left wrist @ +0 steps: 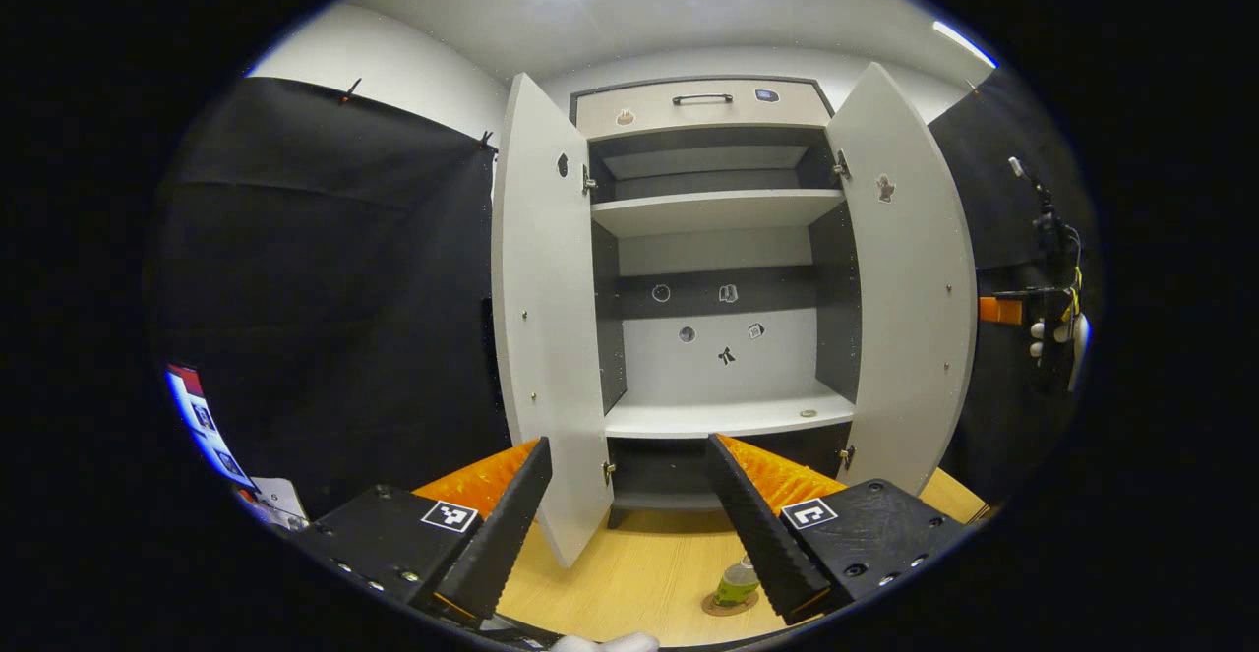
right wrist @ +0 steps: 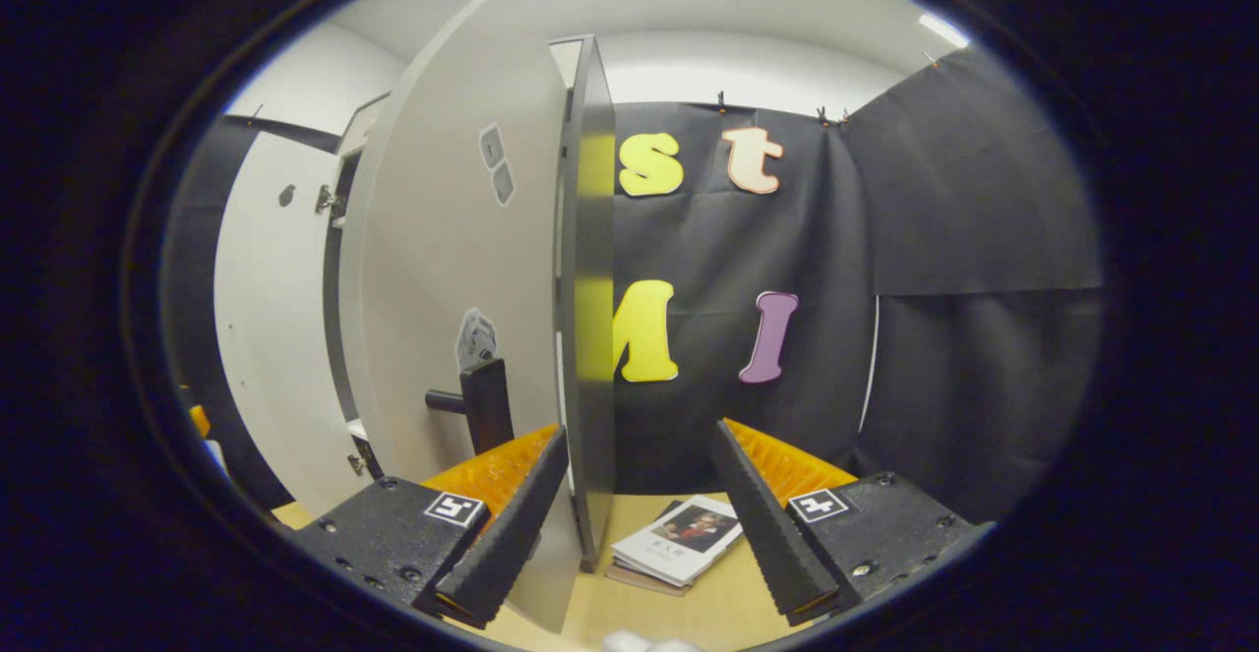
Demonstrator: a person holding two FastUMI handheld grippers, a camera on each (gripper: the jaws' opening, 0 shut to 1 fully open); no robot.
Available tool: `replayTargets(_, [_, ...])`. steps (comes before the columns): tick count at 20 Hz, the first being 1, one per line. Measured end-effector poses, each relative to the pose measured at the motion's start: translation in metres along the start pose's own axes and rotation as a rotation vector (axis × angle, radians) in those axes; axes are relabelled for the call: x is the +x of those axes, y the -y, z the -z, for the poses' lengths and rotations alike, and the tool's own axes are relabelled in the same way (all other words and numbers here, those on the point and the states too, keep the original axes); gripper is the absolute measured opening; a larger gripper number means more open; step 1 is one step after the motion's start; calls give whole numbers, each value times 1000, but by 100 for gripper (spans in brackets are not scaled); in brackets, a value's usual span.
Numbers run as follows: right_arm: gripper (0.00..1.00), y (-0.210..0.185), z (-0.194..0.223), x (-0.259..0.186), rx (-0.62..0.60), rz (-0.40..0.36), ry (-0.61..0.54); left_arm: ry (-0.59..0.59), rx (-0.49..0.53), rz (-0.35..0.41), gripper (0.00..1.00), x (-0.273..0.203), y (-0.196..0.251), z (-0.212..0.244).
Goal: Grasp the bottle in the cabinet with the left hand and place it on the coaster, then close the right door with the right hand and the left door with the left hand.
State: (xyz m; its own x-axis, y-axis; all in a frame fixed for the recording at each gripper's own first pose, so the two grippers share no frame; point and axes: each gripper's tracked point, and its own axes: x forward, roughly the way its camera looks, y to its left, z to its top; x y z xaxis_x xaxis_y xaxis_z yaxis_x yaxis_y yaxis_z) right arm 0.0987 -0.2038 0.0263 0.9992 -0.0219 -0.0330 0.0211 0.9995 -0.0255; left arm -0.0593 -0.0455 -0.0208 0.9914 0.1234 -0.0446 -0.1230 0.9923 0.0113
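The cabinet (left wrist: 713,209) stands with both doors swung wide and its shelves bare. A small green-tinted bottle (left wrist: 736,580) stands upright on a round coaster (left wrist: 730,605) on the wooden table, just left of my left gripper's right finger. My left gripper (left wrist: 628,444) is open and empty, facing the cabinet's inside from in front. In the right gripper view, my right gripper (right wrist: 641,429) is open at the outer side of the right door (right wrist: 462,268). That door's free edge (right wrist: 593,337) stands between the fingers, nearer the left one. Its dark handle (right wrist: 482,401) juts out close by.
The left door (left wrist: 546,318) and right door (left wrist: 905,278) flank the opening. The other gripper (left wrist: 1003,310), held by a gloved hand (left wrist: 1045,334), shows beyond the right door. A stack of booklets (right wrist: 679,539) lies on the table (left wrist: 639,573).
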Motion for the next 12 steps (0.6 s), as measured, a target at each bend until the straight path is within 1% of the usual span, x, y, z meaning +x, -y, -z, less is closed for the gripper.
replayTargets(3, [98,-6,0,-3,21,32,-11,1,0,30,96,4,-9,3])
replayTargets(7, [98,-16,2,-6,17,60,-18,-4,-7,61,96,8,-17,8])
replayTargets(12, [98,-50,3,-9,19,38,-25,1,-18,80,96,10,-28,9])
